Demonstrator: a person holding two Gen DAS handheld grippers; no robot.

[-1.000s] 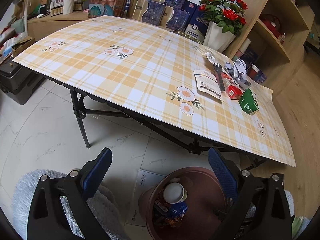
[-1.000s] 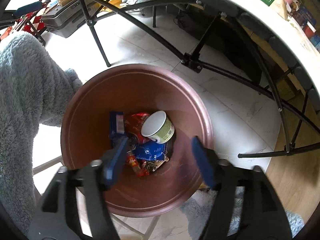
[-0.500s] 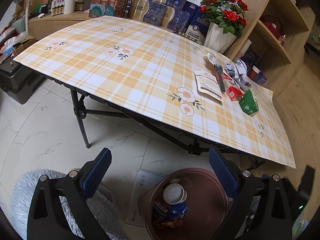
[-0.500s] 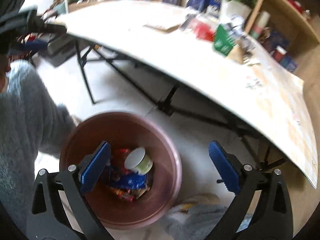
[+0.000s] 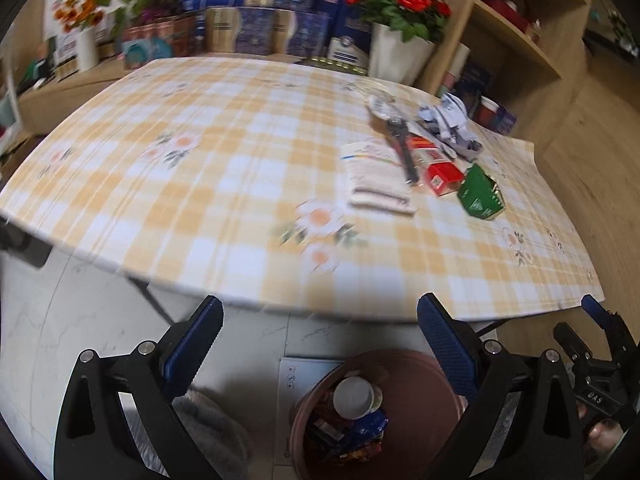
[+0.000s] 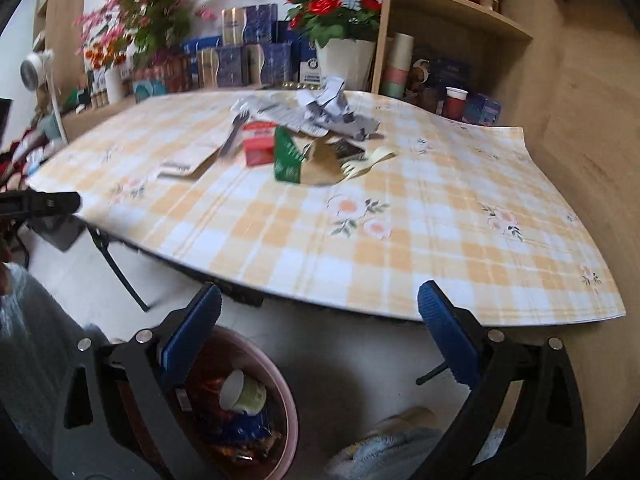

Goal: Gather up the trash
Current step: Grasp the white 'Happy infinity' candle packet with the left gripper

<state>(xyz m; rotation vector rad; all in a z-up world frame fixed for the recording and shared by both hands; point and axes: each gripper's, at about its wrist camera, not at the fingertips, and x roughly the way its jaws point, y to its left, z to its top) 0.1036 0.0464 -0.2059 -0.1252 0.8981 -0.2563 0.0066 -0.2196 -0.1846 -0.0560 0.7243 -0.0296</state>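
Observation:
A pile of trash lies on the plaid table [image 5: 224, 184]: a green carton [image 5: 478, 196], a red box [image 5: 440, 174], a white paper packet [image 5: 376, 178], a black fork [image 5: 404, 148] and crumpled paper [image 5: 450, 120]. The right wrist view shows the green carton [image 6: 287, 154], red box [image 6: 260, 145] and crumpled paper [image 6: 334, 110]. A brown bin [image 5: 416, 416] on the floor holds a cup [image 5: 354, 392] and wrappers. My left gripper [image 5: 320, 344] is open and empty above the bin. My right gripper [image 6: 320, 340] is open and empty before the table's edge.
A white pot of red roses [image 5: 400, 56], blue and gold boxes [image 5: 260, 28] and wooden shelves [image 5: 516, 40] stand behind the table. The table's black legs [image 6: 116, 268] reach the tiled floor. The bin also shows in the right wrist view [image 6: 288, 408].
My right gripper has risen out of the bin and swung up toward the table. My left gripper has tilted up and moved closer to the table.

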